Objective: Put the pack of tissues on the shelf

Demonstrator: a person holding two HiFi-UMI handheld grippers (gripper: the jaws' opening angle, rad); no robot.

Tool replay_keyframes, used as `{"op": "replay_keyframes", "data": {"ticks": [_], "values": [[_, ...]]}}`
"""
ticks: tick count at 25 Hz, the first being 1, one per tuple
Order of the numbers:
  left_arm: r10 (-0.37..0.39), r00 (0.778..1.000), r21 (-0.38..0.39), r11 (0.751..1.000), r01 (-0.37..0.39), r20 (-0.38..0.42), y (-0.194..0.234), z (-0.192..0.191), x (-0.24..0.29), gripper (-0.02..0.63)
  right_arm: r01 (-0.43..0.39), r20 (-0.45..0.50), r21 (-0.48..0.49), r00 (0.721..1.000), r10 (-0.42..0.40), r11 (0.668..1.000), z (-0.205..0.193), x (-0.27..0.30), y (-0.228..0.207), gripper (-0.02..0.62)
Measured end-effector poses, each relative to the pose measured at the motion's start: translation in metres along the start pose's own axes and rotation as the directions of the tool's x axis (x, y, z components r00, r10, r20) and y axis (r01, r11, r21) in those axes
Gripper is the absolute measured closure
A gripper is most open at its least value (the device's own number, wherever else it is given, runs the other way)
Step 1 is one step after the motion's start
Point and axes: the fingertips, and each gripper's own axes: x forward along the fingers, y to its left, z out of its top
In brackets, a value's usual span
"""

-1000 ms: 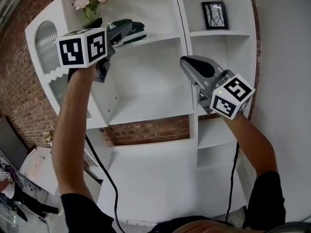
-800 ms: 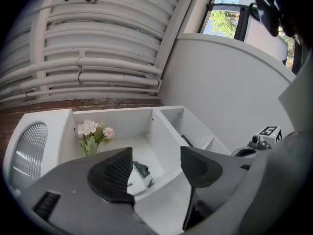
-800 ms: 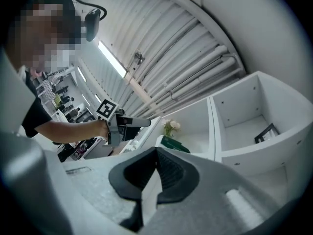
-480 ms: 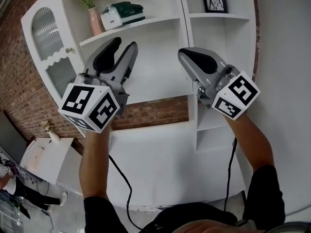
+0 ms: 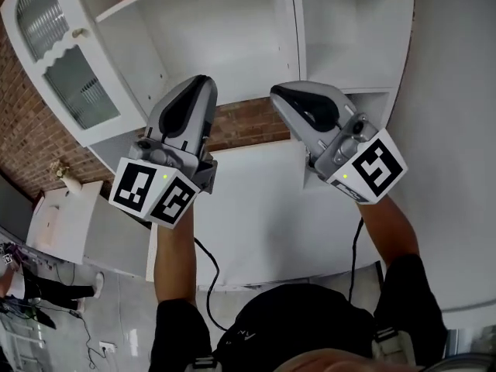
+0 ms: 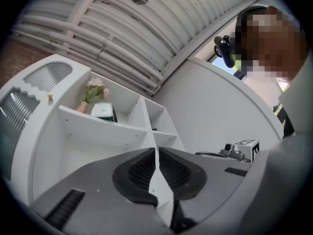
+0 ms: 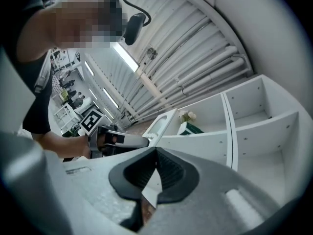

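The pack of tissues, white and dark green, lies on an upper board of the white shelf unit, beside a pink vase of flowers. The right gripper view shows the pack there too; the head view does not reach it. My left gripper is held low in front of the shelf, far below the pack. Its jaws have just been closing and now meet with nothing between them. My right gripper is beside it, also shut and empty.
A cabinet door with ribbed glass forms the shelf unit's left side. A brick wall shows behind the open shelf bays. A small white side table stands at lower left, with a person beyond it.
Both grippers have dropped away from the upper shelf. The left gripper's jaws went from open to shut. The tissue pack stayed on the shelf and slid out of the head view's top.
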Motion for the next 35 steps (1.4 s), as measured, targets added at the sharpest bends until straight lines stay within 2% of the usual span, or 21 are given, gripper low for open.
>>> {"op": "replay_keyframes", "data": {"ticks": [5, 11, 18, 25, 35], "values": [[0.011, 0.999, -0.074, 0.997, -0.009, 0.031, -0.008, -0.033, -0.026, 0.607, 0.03, -0.016, 0.016, 0.999, -0.03, 0.999, -0.023, -0.017, 0.022, 0.594], [-0.018, 1.0, -0.034, 0.999, 0.019, 0.02, -0.032, -0.06, -0.04, 0.607, 0.057, -0.049, 0.079, 0.997, -0.053, 0.995, -0.046, -0.024, 0.03, 0.594], [-0.03, 0.999, -0.09, 0.996, 0.028, -0.023, -0.042, -0.094, -0.051, 0.607, 0.091, -0.102, 0.1, 0.992, -0.08, 0.991, -0.077, -0.034, 0.055, 0.595], [-0.062, 0.996, -0.05, 0.997, 0.058, -0.067, -0.056, -0.103, -0.048, 0.607, 0.112, -0.126, 0.12, 0.987, -0.097, 0.986, -0.086, -0.034, 0.058, 0.595], [-0.061, 0.996, -0.058, 0.997, 0.057, -0.07, -0.049, -0.1, -0.05, 0.607, 0.116, -0.131, 0.118, 0.986, -0.1, 0.986, -0.087, -0.033, 0.055, 0.595]]}}
